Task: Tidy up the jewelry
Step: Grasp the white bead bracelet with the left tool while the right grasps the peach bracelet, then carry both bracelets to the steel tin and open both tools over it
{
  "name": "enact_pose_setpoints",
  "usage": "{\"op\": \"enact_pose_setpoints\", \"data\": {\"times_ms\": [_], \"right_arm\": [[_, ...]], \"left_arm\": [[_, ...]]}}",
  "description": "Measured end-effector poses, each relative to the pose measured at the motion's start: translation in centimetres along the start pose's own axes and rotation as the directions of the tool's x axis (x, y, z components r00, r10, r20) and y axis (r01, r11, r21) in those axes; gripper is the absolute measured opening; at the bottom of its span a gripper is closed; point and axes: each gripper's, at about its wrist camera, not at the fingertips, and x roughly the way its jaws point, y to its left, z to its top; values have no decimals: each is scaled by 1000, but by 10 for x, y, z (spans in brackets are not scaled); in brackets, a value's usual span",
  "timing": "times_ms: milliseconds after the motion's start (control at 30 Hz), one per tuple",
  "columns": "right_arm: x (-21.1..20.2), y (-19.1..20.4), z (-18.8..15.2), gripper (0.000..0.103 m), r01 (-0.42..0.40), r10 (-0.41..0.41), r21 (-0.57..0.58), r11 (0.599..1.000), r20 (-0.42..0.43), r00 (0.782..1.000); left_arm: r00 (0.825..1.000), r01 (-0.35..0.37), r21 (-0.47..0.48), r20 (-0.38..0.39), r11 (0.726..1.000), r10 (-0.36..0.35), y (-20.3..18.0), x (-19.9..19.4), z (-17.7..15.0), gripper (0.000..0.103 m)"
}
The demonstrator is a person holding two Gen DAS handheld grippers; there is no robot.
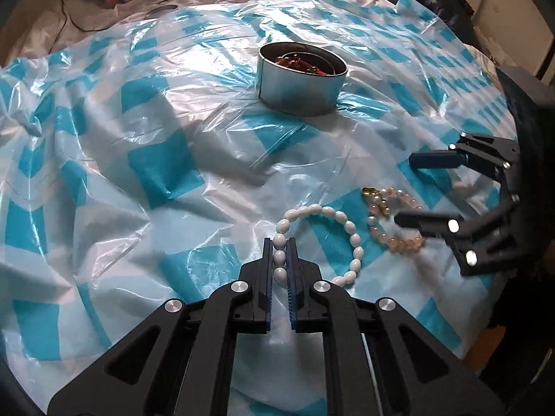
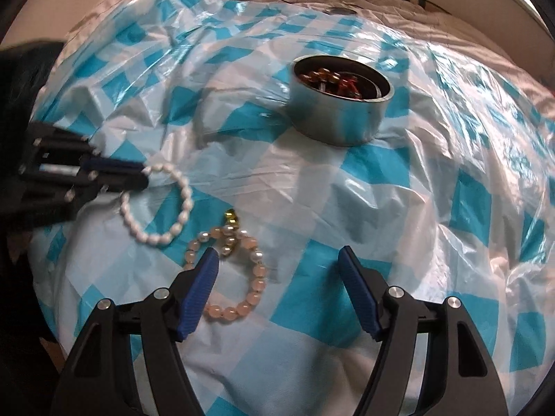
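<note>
My left gripper (image 1: 279, 242) had its jaws nearly together, clamped on beads of the white bracelet (image 1: 353, 239), which lay on the checked plastic sheet (image 1: 156, 173). My right gripper (image 2: 277, 260) held its jaws wide apart, one finger over the pink bracelet (image 2: 258, 277). The round tin (image 2: 341, 97) stood at 12 o'clock.

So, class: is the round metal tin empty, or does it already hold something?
Not empty. The metal tin stands upright and lidless on the checked plastic sheet, with reddish-brown beaded jewelry inside. How full cannot be told.
</note>
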Motion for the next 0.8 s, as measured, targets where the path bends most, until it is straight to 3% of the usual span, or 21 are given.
{"op": "enact_pose_setpoints", "data": {"times_ms": [33,100,133,167,200,267,367,433,467,567,600,733,800], "right_arm": [[2,5,-1,68,10,-11,-31,999,-5,1000],[4,14,-5,56,22,-22,-85,996,1,1000],[4,16,-6,44,13,-13,-96,995,3,1000],[5,18,-6,25,11,-10,-104,995,4,1000],[5,20,-6,14,13,-13,-117,993,1,1000],[4,19,-6,8,-6,6,-106,994,-1,1000],[1,2,-5,8,-163,163,30,986,4,987],[-4,-20,-3,8,-297,293,160,941,52,955],[-8,-33,-3,8,-371,359,227,901,92,929],[-16,-56,-3,8,-501,463,331,800,190,865],[-18,-64,-5,8,-552,500,361,752,234,834],[-24,-78,-7,8,-655,561,398,642,339,755],[-28,-82,-6,8,-671,564,403,622,364,741]], "left_arm": [[1000,-1,2,-6,1000,1,0,3,1,6],[1000,-5,9,-16,1000,5,-3,8,0,7],[1000,-3,9,-20,1000,4,-3,9,0,7],[1000,-2,7,-20,1000,2,-4,9,1,7],[1000,4,-1,-21,1000,-4,-3,10,0,7],[1000,14,-11,-22,1000,-14,-1,11,0,7],[999,25,-22,-26,999,-26,0,13,-1,7],[999,34,-25,-23,999,-35,1,12,-1,7],[999,49,-31,-19,998,-50,2,10,-1,7],[989,148,-82,16,985,-148,9,1,2,7],[984,180,-97,27,979,-178,11,-2,3,6],[948,316,-143,92,938,-305,16,-15,11,6],[933,356,-156,115,922,-341,16,-20,14,6]]}}
